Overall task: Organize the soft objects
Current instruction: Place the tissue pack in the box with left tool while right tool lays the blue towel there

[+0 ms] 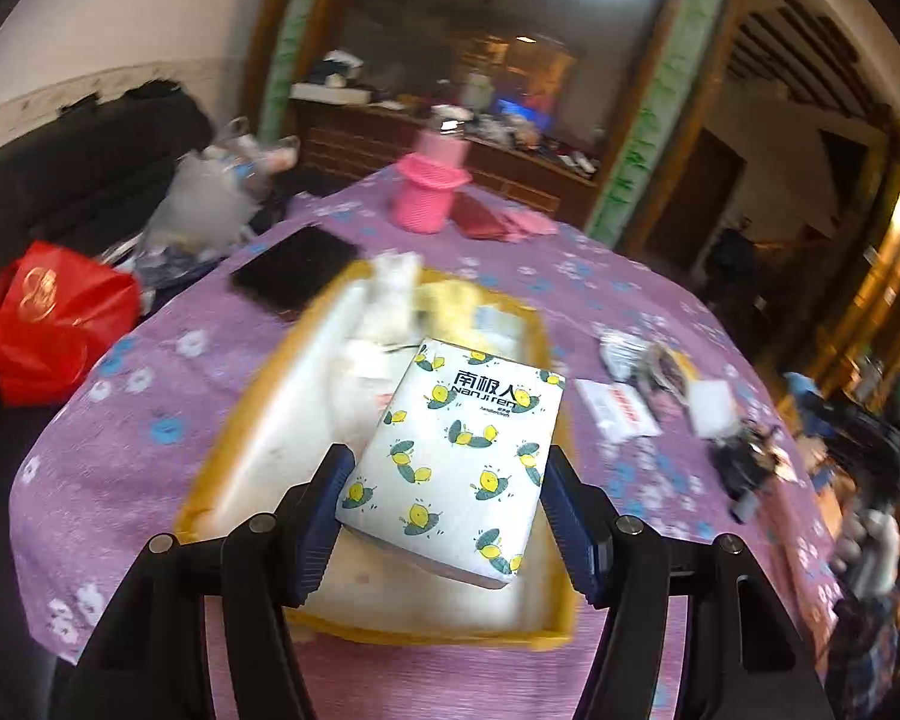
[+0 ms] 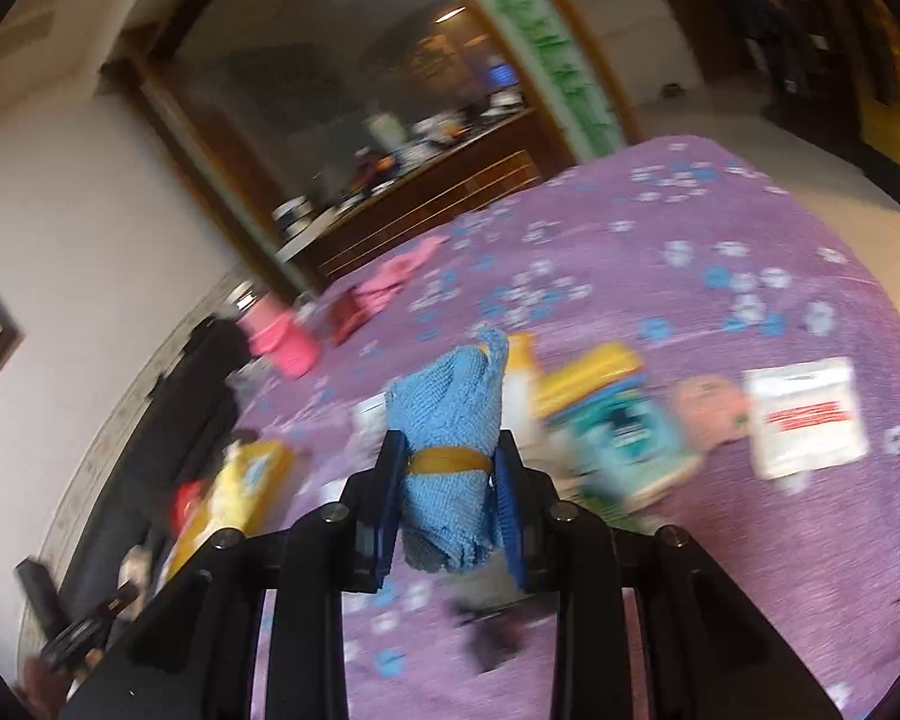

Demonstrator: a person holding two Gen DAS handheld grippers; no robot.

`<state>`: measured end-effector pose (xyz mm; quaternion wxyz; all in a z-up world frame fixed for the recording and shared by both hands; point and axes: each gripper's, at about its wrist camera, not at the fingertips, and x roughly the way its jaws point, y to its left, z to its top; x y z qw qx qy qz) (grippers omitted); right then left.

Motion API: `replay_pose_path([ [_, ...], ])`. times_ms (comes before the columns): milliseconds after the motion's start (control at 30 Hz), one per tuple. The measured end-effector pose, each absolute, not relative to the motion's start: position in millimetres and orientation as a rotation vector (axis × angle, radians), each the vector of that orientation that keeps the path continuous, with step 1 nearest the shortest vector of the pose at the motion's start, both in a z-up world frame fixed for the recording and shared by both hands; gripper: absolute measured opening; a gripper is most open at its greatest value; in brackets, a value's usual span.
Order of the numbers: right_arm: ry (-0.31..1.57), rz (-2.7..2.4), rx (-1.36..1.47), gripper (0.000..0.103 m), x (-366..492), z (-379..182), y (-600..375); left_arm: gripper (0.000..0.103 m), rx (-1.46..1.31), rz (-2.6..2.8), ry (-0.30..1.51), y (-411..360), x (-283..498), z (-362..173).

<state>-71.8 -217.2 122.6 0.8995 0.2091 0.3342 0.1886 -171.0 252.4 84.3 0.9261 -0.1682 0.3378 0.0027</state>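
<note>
Tissues (image 1: 456,456): clamped in left gripper (image 1: 444,504), above yellow tray (image 1: 384,639)
Cloth (image 2: 450,450): blue roll, banded, pinched by right gripper (image 2: 450,504) over worktop (image 2: 720,570)
Around: pink cup (image 1: 427,192), red bag (image 1: 54,318), packets (image 2: 807,417)
Unclear: tray contents blurred

One tissue pack (image 1: 459,456), one yellow tray (image 1: 258,444) beneath it, one pink cylinder (image 1: 429,192) and one black slab (image 1: 297,273) beyond the tray. One red bag (image 1: 54,318) left of the tray; one rolled blue cloth (image 2: 450,450).
</note>
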Motion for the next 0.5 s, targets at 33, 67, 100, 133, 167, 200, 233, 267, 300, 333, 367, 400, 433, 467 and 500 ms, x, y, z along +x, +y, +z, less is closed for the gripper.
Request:
replay_pose_path([
  [33, 0.696, 0.405, 0.422, 0.027, -72.9, 123.8, -207.5, 0.066, -0.352, 0.021, 0.700, 257.4, -169.1, 79.9],
  [67, 0.705, 0.430, 0.405, 0.027, -74.4, 124.9, -193.3, 0.066, -0.356, 0.035, 0.707, 261.2, -167.4, 75.5],
  [100, 0.716, 0.454, 0.392, 0.027, -75.6, 124.5, -180.8, 0.066, -0.355, 0.047, 0.714, 263.8, -165.4, 71.4],
  [133, 0.727, 0.478, 0.381, 0.027, -75.9, 123.6, -169.2, 0.066, -0.351, 0.059, 0.720, 265.6, -164.4, 68.9],
  [167, 0.742, 0.506, 0.367, 0.027, -76.4, 122.4, -154.2, 0.066, -0.343, 0.075, 0.727, 267.7, -162.4, 65.8],
  [200, 0.752, 0.524, 0.356, 0.027, -77.3, 121.4, -143.3, 0.066, -0.339, 0.083, 0.733, 269.2, -160.6, 63.9],
  [233, 0.768, 0.555, 0.337, 0.027, -78.1, 119.6, -126.0, 0.066, -0.336, 0.088, 0.740, 269.7, -158.2, 61.6],
  [267, 0.776, 0.574, 0.326, 0.027, -78.7, 118.8, -115.2, 0.066, -0.331, 0.096, 0.752, 271.1, -154.6, 58.3],
  [300, 0.785, 0.591, 0.314, 0.027, -79.5, 118.0, -104.3, 0.066, -0.325, 0.109, 0.763, 273.0, -153.4, 56.3],
  [333, 0.795, 0.615, 0.299, 0.027, -80.4, 116.9, -90.2, 0.067, -0.312, 0.127, 0.777, 273.2, -149.9, 53.6],
  [367, 0.802, 0.634, 0.281, 0.027, -81.5, 116.1, -77.3, 0.067, -0.292, 0.147, 0.793, 272.4, -145.7, 50.5],
  [400, 0.807, 0.646, 0.266, 0.027, -82.4, 115.7, -67.7, 0.067, -0.276, 0.164, 0.802, 272.3, -143.2, 48.5],
  [433, 0.815, 0.662, 0.251, 0.028, -82.9, 115.1, -57.3, 0.068, -0.260, 0.185, 0.811, 271.9, -140.8, 46.0],
  [467, 0.824, 0.678, 0.238, 0.028, -83.3, 115.1, -45.9, 0.069, -0.247, 0.202, 0.822, 271.8, -138.1, 43.2],
  [500, 0.831, 0.689, 0.229, 0.028, -84.4, 114.5, -38.3, 0.070, -0.238, 0.210, 0.843, 271.8, -134.2, 39.3],
])
